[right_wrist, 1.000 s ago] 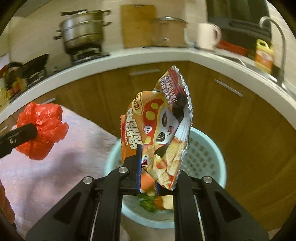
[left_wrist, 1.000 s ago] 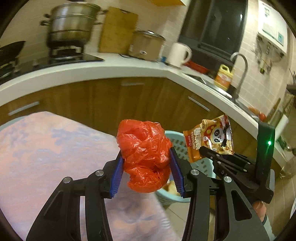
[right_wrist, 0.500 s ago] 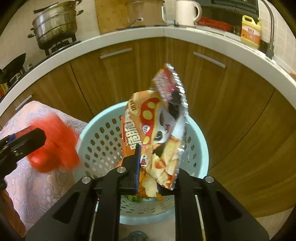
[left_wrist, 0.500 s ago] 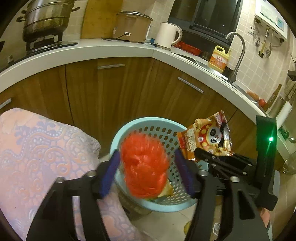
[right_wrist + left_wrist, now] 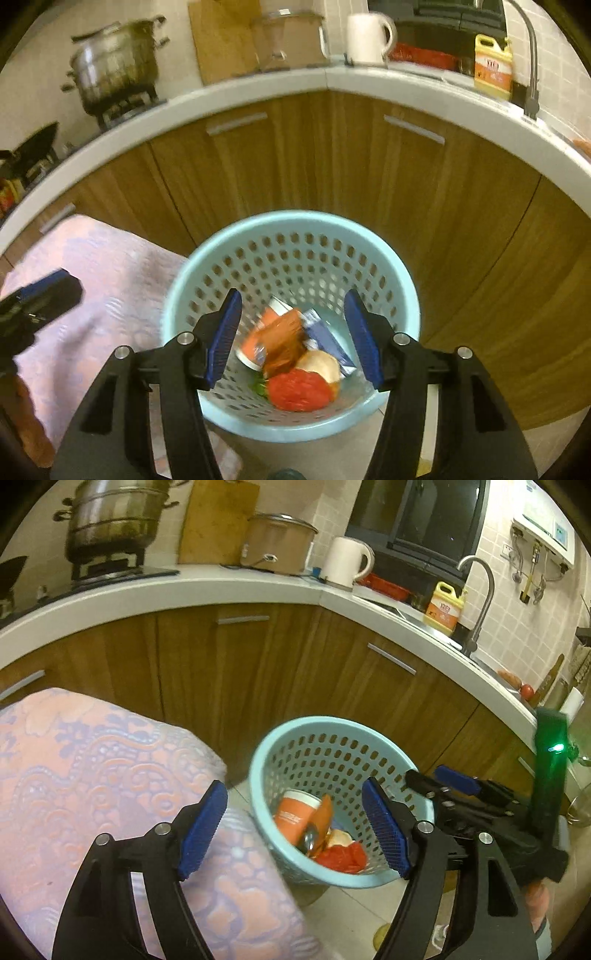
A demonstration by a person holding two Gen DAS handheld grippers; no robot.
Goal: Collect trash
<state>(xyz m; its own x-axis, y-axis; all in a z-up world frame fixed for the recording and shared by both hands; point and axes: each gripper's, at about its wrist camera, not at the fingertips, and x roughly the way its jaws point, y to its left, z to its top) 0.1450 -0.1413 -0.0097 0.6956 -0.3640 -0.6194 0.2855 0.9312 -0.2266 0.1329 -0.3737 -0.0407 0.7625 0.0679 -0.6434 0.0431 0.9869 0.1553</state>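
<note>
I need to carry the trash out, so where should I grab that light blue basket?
Grip the basket by its top rim, coming from above: one finger inside, one outside. The rim is a smooth, solid band fully exposed, while the perforated wall tapers downward and the trash sits low inside.

We see the basket (image 5: 291,236) at the centre of the right wrist view, standing on the floor in front of the cabinets (image 5: 332,155). In it lie a cup (image 5: 255,341), a snack packet (image 5: 284,345) over it, and a crumpled bag (image 5: 297,389) nearest the lower edge. The cloth-covered table (image 5: 110,273) fills the left, beside the basket. Along the top runs the counter (image 5: 258,85), with a pot (image 5: 114,66) at upper left, a kettle (image 5: 367,37) right of centre and a bottle (image 5: 493,66) at upper right.
</note>
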